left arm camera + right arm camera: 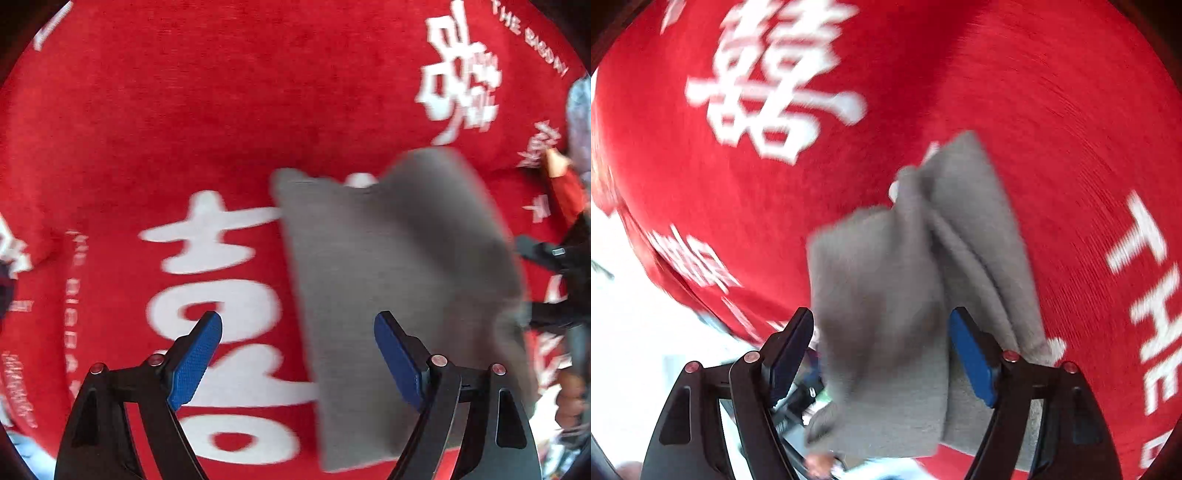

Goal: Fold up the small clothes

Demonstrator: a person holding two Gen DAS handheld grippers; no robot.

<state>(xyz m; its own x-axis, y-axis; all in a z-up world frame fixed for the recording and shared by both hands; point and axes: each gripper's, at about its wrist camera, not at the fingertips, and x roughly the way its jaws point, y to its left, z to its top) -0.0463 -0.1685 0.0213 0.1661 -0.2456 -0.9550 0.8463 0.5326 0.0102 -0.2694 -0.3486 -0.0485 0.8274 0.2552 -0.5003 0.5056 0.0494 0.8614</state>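
A small grey garment point(399, 266) lies folded on a red cloth with white lettering point(184, 110). In the left wrist view my left gripper point(297, 328) is open above it; its right fingertip point(395, 354) is over the grey fabric, its left over the red cloth. In the right wrist view the grey garment point(886, 314) shows bunched folds and fills the gap of my right gripper point(881, 332), whose jaws stand wide apart. The blur hides whether the fabric touches the pads.
The red cloth point(1052, 129) covers the whole surface. The other gripper and a hand point(565, 288) show at the right edge of the left wrist view. A bright white area point(635, 332) lies past the cloth's edge at lower left.
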